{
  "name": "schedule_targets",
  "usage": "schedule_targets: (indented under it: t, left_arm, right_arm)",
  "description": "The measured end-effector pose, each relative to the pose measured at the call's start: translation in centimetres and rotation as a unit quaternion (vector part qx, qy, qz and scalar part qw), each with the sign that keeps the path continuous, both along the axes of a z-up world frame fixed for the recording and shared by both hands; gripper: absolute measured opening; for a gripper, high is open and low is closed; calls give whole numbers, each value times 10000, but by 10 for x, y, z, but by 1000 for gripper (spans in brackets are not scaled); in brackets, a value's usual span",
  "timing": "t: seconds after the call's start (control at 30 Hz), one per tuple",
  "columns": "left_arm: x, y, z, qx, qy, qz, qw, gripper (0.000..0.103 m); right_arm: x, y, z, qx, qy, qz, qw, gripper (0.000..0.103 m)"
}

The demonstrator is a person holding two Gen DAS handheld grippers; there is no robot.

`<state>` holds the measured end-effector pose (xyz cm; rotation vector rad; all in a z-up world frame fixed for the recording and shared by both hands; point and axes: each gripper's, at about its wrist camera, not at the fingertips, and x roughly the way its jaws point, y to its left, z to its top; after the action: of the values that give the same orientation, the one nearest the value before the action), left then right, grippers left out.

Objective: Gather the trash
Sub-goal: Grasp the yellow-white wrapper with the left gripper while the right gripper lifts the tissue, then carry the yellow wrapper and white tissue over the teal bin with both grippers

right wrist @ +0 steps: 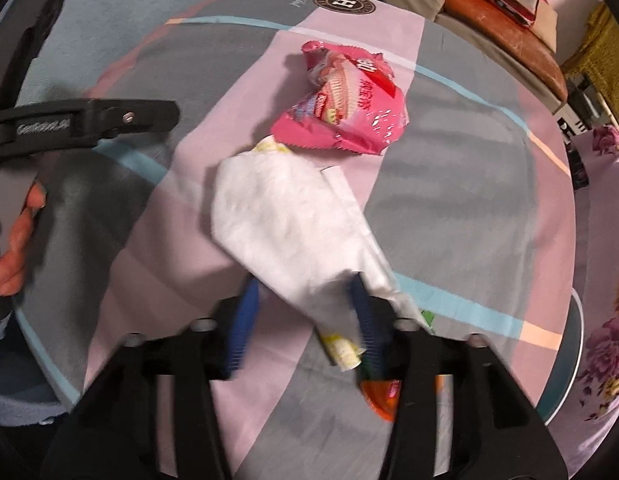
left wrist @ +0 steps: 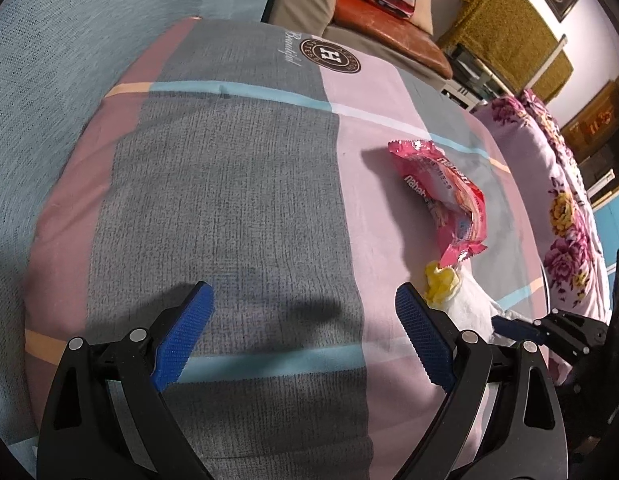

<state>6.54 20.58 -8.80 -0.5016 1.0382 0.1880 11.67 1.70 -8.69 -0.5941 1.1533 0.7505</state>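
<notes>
Patchwork cloth (left wrist: pixel 229 184) is covering the round tabletop. Going left to right, the left gripper (left wrist: pixel 305 332) is hovering spread wide and empty over the grey patch, the right gripper (right wrist: pixel 301 320) is pinching the near end of a white tissue (right wrist: pixel 285 216), and a pink wrapper (right wrist: pixel 345 108) is lying just beyond, toward the far edge. Both look light and soft; the tissue's long axis is pointing away, toward the wrapper.

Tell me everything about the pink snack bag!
The pink snack bag is a shiny, crinkled plastic wrapper with zigzag ends, printed with wafer pictures and white lettering. It looks torn open and squashed, lying flat on the patchwork cloth. Its near end meets the yellow-tipped white tissue. No gripper touches it.
</notes>
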Motion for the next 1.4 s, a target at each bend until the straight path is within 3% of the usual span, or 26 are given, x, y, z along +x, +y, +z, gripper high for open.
schedule_targets:
  t: [0.1, 0.17, 0.3, 0.47, 0.77, 0.87, 1.0, 1.07, 1.17, 1.23, 1.33, 1.4]
  left_arm:
    - [-1, -1, 0, 19, 13, -21, 10000, 93]
    - [0, -4, 0, 46, 21, -67, 10000, 93]
    - [2, -12, 1, 19, 11, -201, 9998, 93]
    - [3, -30, 2, 5, 51, -465, 9989, 93]
    - [20, -94, 2, -713, 118, -766, 9944, 93]
    - [32, -113, 1, -751, 181, -715, 9944, 93]
    - [49, -133, 1, -382, 243, -567, 9974, 91]
    - [55, -142, 2, -113, 299, -599, 9977, 81]
    - [60, -156, 3, 485, 397, -545, 9965, 57]
    - [63, -160, 3, 686, 404, -508, 9955, 34]
    - [64, -160, 2, 718, 380, -466, 9956, 10]
    - [62, -158, 6, 599, 269, -468, 9967, 9]
  right_arm:
    - [10, -9, 8, 351, 289, -269, 9986, 23]
    - [13, -13, 13, 505, 378, -369, 9973, 12]
    - [21, -22, 16, 701, 626, -643, 9935, 4]
    - [38, -47, 32, 955, 469, -1180, 9873, 4]
    - [57, -98, 58, 1339, 195, -1775, 9748, 4]
    - [60, -113, 63, 1493, 159, -1884, 9706, 4]
    - [58, -138, 69, 1649, 96, -2032, 9651, 4]
    - [57, -153, 70, 1722, 73, -2123, 9619, 4]
    - [57, -174, 69, 1840, 95, -2275, 9562, 4]
    - [57, -185, 67, 1885, 76, -2365, 9531, 4]
    - [59, -199, 61, 2022, 141, -2466, 9477, 4]
    - [59, -207, 60, 2088, 164, -2513, 9450, 4]
